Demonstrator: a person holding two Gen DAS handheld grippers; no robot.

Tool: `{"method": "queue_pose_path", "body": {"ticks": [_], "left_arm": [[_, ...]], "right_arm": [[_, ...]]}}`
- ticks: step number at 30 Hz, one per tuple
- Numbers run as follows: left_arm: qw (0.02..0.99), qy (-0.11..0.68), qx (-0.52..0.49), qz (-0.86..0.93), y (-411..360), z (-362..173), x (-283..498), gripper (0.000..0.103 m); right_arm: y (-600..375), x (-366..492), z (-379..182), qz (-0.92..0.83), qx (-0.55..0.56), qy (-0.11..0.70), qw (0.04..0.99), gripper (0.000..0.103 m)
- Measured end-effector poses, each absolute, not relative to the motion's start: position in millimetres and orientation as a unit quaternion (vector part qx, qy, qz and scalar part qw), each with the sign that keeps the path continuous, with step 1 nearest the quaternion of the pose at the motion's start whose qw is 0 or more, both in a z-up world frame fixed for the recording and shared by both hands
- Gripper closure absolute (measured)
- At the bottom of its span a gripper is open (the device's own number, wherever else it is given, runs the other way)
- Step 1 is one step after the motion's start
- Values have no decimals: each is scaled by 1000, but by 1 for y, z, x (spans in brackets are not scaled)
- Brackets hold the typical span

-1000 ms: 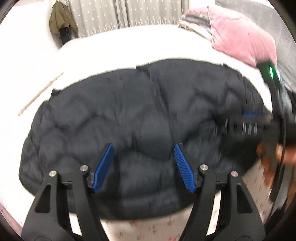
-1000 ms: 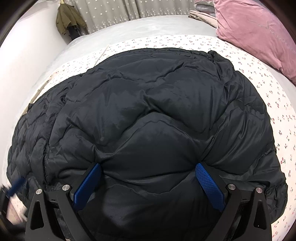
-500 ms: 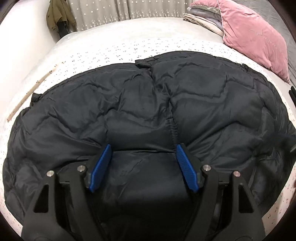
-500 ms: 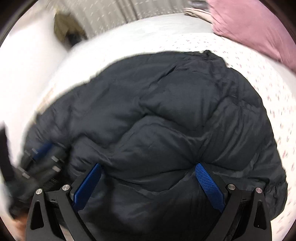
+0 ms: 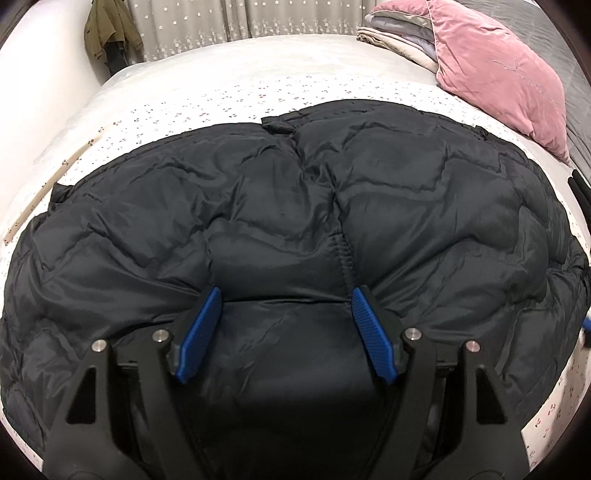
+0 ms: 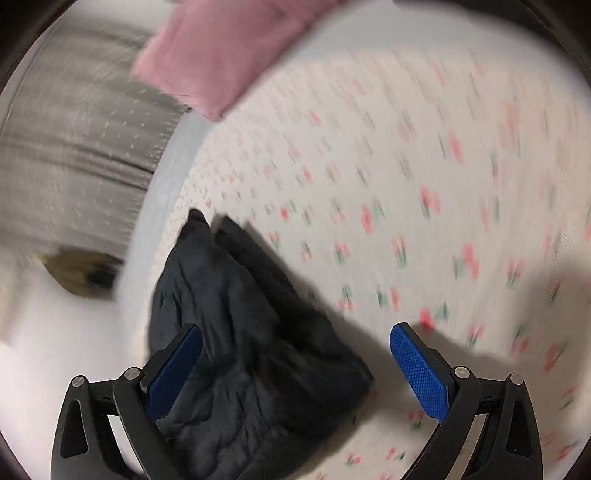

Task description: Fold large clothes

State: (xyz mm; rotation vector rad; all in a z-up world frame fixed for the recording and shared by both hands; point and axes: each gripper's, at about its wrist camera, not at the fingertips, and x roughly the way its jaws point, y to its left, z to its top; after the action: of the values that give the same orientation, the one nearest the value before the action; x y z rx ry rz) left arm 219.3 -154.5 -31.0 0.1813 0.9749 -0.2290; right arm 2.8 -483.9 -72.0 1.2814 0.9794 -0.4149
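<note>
A large black quilted puffer jacket [image 5: 295, 221] lies spread across the bed with the flowered sheet [image 5: 184, 107]. My left gripper [image 5: 286, 295] is open and low over the jacket's near middle, its blue pads on either side of a puffed panel. In the blurred right wrist view, my right gripper [image 6: 295, 332] is open above the jacket's end [image 6: 240, 332] and the flowered sheet [image 6: 406, 184], holding nothing.
A pink pillow [image 5: 498, 74] and folded bedding [image 5: 395, 37] lie at the bed's far right. Grey starred curtains [image 5: 240, 18] and an olive coat [image 5: 110, 33] hang behind. A thin wooden stick [image 5: 55, 177] lies at the bed's left edge.
My right gripper has swung fast away from the jacket's middle and turned, so it now looks at the jacket's end and bare sheet. The left gripper stays over the jacket.
</note>
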Motion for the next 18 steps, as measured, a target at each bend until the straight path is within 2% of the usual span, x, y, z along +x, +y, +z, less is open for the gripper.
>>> {"method": "queue_pose_path", "body": {"ticks": [7,15,16,18], "left_arm": [[874,466,87,-111,-153,-32,220,30],[874,464,87,-112,-154,-32,220,30],[874,464,88,-112,-155,-32,220,30],[874,464,88,-113,-155,-33,221,30]], "right_arm": [[-441,14,-85,-69,606,434,663,0],[-418,25,-80,-138,557,400,715,5],[-416,27,-79,-142,551,396,721,11],[-413,28,-78,-143,542,395,727,29]]}}
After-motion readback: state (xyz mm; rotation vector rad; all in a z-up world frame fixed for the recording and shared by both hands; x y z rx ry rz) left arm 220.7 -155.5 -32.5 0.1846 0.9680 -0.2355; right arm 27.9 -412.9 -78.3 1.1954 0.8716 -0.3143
